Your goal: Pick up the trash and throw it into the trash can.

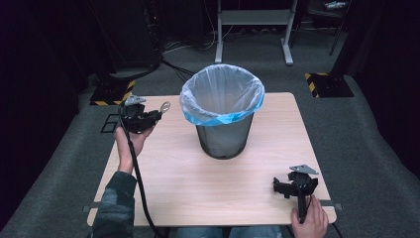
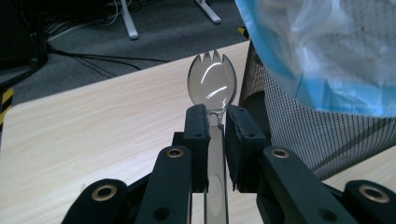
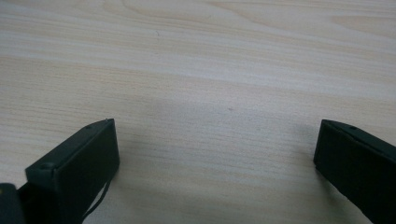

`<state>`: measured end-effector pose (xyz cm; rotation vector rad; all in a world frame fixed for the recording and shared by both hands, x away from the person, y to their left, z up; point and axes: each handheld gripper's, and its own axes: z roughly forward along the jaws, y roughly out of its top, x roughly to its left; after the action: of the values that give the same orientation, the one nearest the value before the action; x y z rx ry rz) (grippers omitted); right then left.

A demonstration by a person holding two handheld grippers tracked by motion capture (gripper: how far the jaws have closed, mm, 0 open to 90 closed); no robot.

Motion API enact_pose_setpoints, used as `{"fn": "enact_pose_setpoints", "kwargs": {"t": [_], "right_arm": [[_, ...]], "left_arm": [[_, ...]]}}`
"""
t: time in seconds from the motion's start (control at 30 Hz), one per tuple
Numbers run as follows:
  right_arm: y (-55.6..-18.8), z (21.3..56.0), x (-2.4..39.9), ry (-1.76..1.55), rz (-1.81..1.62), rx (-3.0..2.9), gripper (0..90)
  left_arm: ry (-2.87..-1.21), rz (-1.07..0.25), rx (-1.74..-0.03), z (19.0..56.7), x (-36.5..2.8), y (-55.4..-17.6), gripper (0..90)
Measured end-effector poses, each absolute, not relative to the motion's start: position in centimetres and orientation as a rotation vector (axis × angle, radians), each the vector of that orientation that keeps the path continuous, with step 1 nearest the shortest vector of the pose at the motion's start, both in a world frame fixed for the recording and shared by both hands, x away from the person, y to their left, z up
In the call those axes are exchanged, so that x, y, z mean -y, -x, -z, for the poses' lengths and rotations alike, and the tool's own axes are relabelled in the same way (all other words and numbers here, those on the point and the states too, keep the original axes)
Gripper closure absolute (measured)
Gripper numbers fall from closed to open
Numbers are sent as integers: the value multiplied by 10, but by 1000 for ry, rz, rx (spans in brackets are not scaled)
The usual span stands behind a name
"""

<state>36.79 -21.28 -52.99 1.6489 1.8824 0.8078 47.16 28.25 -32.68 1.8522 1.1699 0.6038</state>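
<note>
Half the spork (image 2: 212, 88) hides between left tongs (image 2: 216, 122).

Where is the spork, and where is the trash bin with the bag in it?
spork (image 2: 211, 84), left gripper view, on its clear bowl below the tines.
trash bin (image 1: 223, 140), high view, on its black mesh wall.
bag (image 1: 222, 88), high view, on its inner lining.

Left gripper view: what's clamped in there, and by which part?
A clear plastic spork, gripped by its handle just below the bowl in the left hand-held gripper. The right hand-held gripper is open, holding nothing.
</note>
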Motion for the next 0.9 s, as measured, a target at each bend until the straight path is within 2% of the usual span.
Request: {"fn": "enact_pose_setpoints", "kwargs": {"t": [0.9], "right_arm": [[-368,530,213,-1649,-808,-1882,0]], "left_arm": [[-1853,-648,-1123,279,-265,-484,791]]}}
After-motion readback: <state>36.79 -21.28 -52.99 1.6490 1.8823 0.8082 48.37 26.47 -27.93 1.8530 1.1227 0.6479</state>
